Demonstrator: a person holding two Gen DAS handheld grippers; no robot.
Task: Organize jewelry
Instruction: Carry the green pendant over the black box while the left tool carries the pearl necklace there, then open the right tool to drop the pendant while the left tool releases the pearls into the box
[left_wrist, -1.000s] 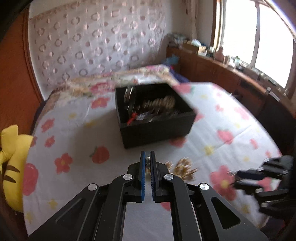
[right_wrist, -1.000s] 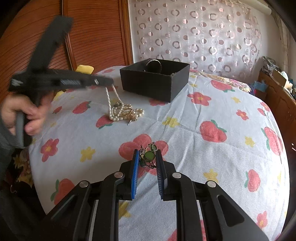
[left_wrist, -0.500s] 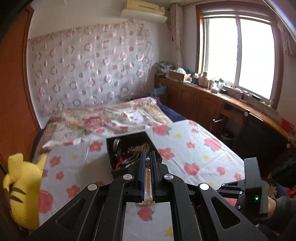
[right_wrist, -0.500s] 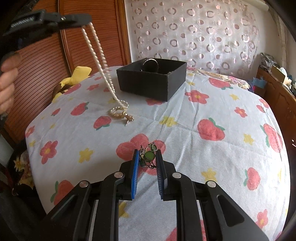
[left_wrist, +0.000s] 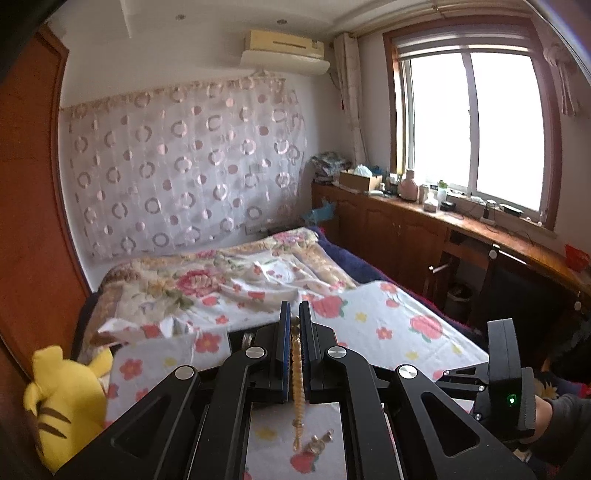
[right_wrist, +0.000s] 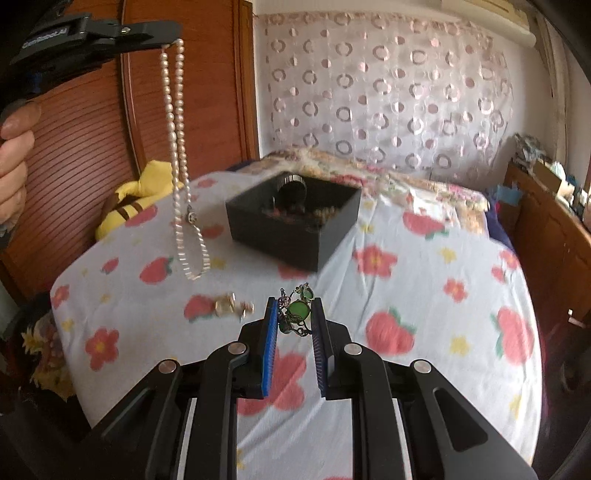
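Strawberry-and-flower sheet (right_wrist: 424, 369) covered the bed under both my grippers, with a wooden slatted door and a circle-patterned curtain (right_wrist: 388, 92) beyond. Nearest me, my right gripper (right_wrist: 295, 319) was clamped on a green-stone bracelet (right_wrist: 297, 312), its blue pads pressed narrowly against the piece and holding it clear of the sheet. Just to its left, a small gold-coloured piece (right_wrist: 231, 308) lay on the sheet, blurred. Farther toward the left edge, my left gripper (right_wrist: 162, 35) was raised high, its jaws fully closed on a pearl necklace (right_wrist: 177, 147) that hung down in a long loop, its lowest part swinging above the sheet. In the left wrist view the strand ran down between that gripper's pads (left_wrist: 283, 354). Toward the far end of the sheet sat the black box (right_wrist: 291, 236), open on top, with a metal bangle and other jewelry inside. A yellow striped plush toy (right_wrist: 133, 206) rested at the far left edge.
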